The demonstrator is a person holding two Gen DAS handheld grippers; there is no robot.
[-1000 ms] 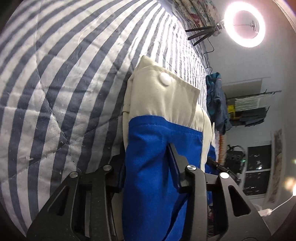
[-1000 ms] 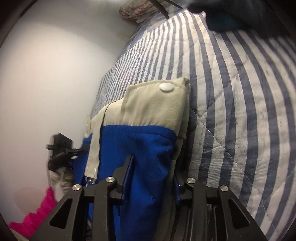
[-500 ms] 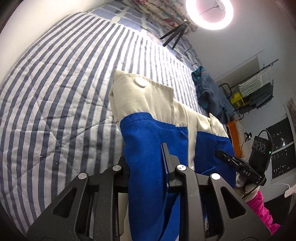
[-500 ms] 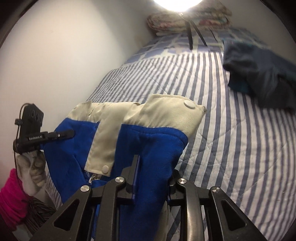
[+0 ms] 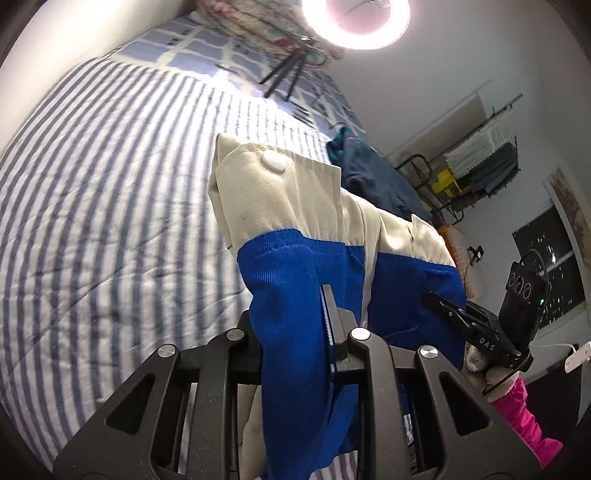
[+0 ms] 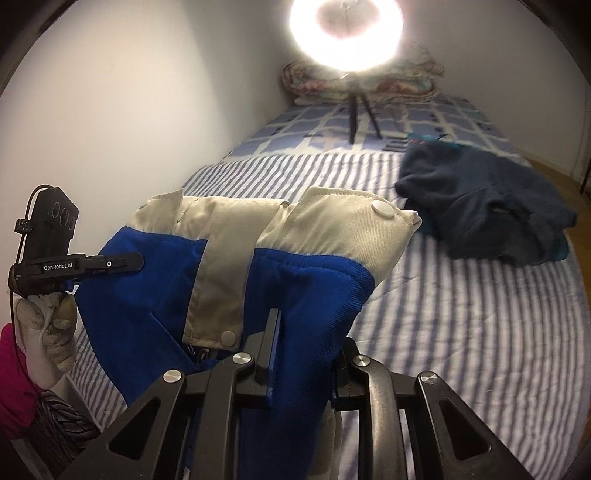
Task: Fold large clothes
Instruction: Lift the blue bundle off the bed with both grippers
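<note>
I have the blue and cream jacket [image 5: 295, 266] pinched in both tools and held up off the striped bedspread [image 5: 110, 221], its cream band with the white snap [image 5: 273, 161] stretched across the top between my two hands. My left gripper [image 5: 291, 332] is clamped on a bunch of the blue cloth at one end; my right gripper [image 6: 306, 350] is clamped on blue cloth at the other end, with the fabric wedged tight between its fingers [image 6: 271, 332].

By my reading this is the lift-and-spread step: the jacket is raised but not yet laid flat, so no fold has been made. Next I would want to keep both grips firm, hold the top edge taut and level, then swing the jacket out over the open stripes and lower it so it lands smooth, away from the dark garment [image 6: 480, 214] lying further up the bed.

The left view shows the right gripper from outside, black against the blue cloth with a pink sleeve [image 5: 524, 417] behind it, plus a rack [image 5: 480, 162] and a dark window [image 5: 550, 258] that the other camera misses. The right view gives me the wall side, the jacket's front placket with its lower snap [image 6: 228, 336], the gloved left hand [image 6: 48, 332], and the ring light [image 6: 345, 33] on its tripod head-on.
</note>
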